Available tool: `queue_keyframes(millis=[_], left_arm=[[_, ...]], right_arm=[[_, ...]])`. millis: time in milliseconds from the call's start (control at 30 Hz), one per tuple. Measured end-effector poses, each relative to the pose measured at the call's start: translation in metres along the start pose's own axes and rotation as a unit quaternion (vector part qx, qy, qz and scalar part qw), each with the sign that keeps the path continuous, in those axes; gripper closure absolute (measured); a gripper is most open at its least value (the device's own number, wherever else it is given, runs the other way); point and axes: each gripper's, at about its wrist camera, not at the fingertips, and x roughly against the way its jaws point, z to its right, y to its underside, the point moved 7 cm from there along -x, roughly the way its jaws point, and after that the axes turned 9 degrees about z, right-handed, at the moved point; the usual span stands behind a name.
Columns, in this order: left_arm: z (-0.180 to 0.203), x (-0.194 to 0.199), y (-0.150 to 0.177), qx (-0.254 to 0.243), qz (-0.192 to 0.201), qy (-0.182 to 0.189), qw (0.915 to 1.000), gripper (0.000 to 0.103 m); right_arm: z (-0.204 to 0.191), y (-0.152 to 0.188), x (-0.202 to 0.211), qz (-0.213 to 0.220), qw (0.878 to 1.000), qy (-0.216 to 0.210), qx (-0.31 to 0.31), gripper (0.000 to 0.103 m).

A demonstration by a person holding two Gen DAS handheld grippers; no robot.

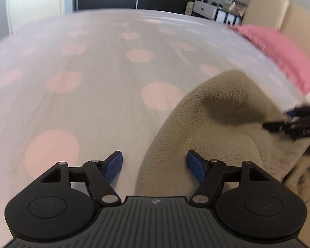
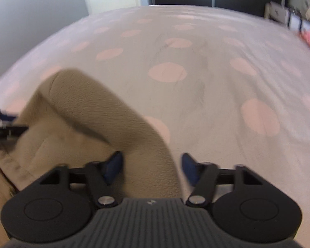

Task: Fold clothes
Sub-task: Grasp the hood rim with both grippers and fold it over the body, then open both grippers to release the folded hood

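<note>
Left wrist view: left gripper is hanging over the bedspread, white with pink dots. Its blue pads are standing partly apart with nothing pinched between them. The near edge of the beige fleece garment is lying in the gap, nearer the right-hand pad, but neither pad is pressing on it. The garment is sitting low and right in this view, humped up with a rounded fold and a dark hollow under it. The right gripper is showing at the far right edge, blurred, over the same garment; can't tell its finger state from here. A pink pillow is lying well beyond, at the head of the bed.

Right wrist view: right gripper is also gaping partway, empty. A tongue of the fleece is running down between its pads, close to the left-hand pad, not clamped. The bulk of the garment is lying left and low; bare bedspread is filling the rest. Left gripper is just a blur at the left edge.

Judgement: this looks like a between-grips step, both tools free over a garment that is bunched, not flat. Next move likely calls for each gripper picking a clean edge or corner, closing on a single layer, then spreading or carrying it over for the fold.
</note>
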Motion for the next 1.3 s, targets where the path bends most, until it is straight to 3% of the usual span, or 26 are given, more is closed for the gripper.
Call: queue_keyframes(millis=[33, 67, 167, 367, 567, 733, 1067, 1300], left_arm=[[0.005, 0.005, -0.002, -0.013, 0.002, 0.004, 0.9999, 0.064], [0.01, 0.009, -0.006, -0.02, 0.002, 0.011, 0.9997, 0.084], [0.02, 0.03, -0.017, -0.042, 0.026, 0.009, 0.9987, 0.095], [0.03, 0.098, -0.024, -0.069, 0.09, 0.032, 0.993, 0.096], [0.041, 0.164, 0.006, -0.089, 0.11, 0.064, 0.9878, 0.096], [0.054, 0.183, 0.039, -0.108, 0.086, 0.083, 0.9869, 0.096], [0.073, 0.198, 0.099, -0.173, 0.038, 0.093, 0.9797, 0.097], [0.095, 0.194, 0.136, -0.214, -0.006, 0.089, 0.9727, 0.097]], right_arm=[[-0.007, -0.002, 0.0, 0.006, 1.0, 0.001, 0.02, 0.076], [-0.013, -0.006, 0.006, 0.014, 0.999, 0.005, 0.037, 0.08], [-0.024, -0.023, 0.029, 0.054, 0.995, 0.012, 0.077, 0.085], [-0.04, -0.037, 0.111, 0.146, 0.981, -0.02, 0.129, 0.086], [-0.045, -0.011, 0.187, 0.183, 0.972, -0.042, 0.144, 0.087], [-0.054, 0.027, 0.216, 0.155, 0.972, -0.067, 0.166, 0.094], [-0.086, 0.126, 0.232, 0.071, 0.961, -0.122, 0.239, 0.095], [-0.093, 0.169, 0.214, 0.02, 0.959, -0.111, 0.26, 0.095]])
